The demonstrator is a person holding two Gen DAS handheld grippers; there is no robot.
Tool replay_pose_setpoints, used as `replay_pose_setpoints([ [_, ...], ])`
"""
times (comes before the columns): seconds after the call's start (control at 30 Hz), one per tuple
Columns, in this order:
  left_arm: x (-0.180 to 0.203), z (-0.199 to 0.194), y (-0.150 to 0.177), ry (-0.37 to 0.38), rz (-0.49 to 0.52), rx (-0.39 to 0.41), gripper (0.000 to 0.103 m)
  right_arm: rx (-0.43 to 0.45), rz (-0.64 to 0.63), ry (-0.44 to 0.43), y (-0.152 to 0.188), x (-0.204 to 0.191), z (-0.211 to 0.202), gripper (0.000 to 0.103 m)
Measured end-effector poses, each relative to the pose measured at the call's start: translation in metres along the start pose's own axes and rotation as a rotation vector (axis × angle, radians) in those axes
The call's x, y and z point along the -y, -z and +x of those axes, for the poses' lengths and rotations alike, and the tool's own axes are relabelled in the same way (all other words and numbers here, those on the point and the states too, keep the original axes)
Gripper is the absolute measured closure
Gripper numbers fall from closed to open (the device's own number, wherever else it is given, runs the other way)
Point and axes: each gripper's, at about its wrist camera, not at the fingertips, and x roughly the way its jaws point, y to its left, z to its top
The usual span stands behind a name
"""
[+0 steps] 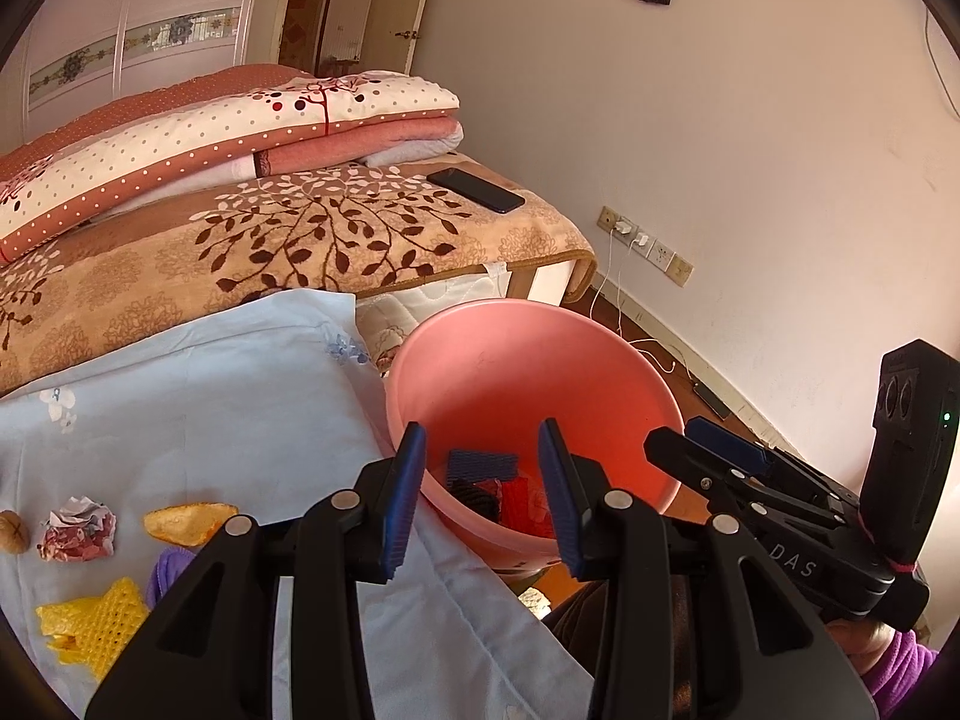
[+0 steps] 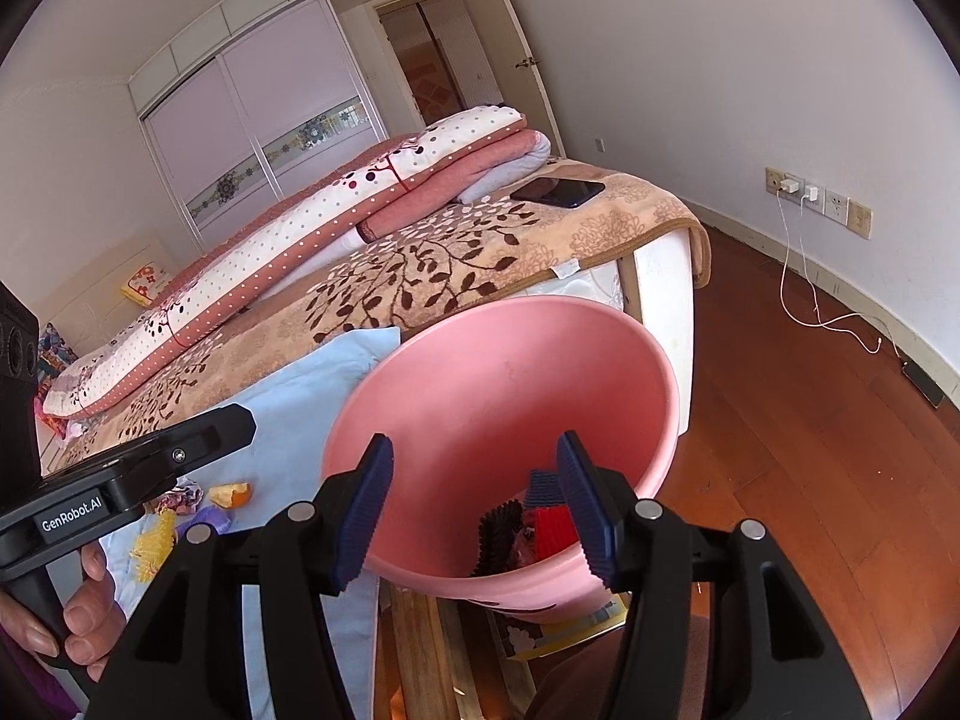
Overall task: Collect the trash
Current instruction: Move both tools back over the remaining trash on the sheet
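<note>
Both claws are hanging open with nothing between their blue pads. Just ahead of the left claw [image 1: 483,495] and the right claw [image 2: 477,504], a pink bin [image 1: 630,372] is holding blue, black and red scraps. Left of the left claw, a crumpled paper ball [image 1: 77,529], an orange peel [image 1: 187,521], a yellow mesh piece [image 1: 99,624] and a walnut [image 1: 13,531] are lying on the light blue sheet [image 1: 210,384] covering the bed.

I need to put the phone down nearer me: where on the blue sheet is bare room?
Bare: the blue sheet between the leaf blanket and the crumpled paper. Crowded: lower left, around the orange peel and yellow mesh.
</note>
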Motion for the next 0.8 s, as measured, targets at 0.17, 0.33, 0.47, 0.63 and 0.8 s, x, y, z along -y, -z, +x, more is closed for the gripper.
replay_pose_setpoints([
  [0.17,-0.010,-0.015,0.006,-0.013,-0.018,0.024,0.064,-0.011,-0.033,-0.025,0.005,-0.019,-0.002,0.047],
  [0.33,-0.024,-0.029,0.014,-0.033,-0.034,0.038,0.064,-0.025,-0.067,-0.049,0.012,-0.040,-0.002,0.047],
  [0.47,-0.039,-0.040,0.022,-0.061,-0.051,0.046,0.064,-0.040,-0.091,-0.066,0.017,-0.055,0.001,0.047],
  [0.63,-0.063,-0.056,0.030,-0.101,-0.084,0.056,0.064,-0.062,-0.122,-0.085,0.023,-0.071,0.005,0.047],
  [0.8,-0.091,-0.073,0.042,-0.157,-0.120,0.065,0.064,-0.090,-0.149,-0.100,0.030,-0.084,0.010,0.047],
])
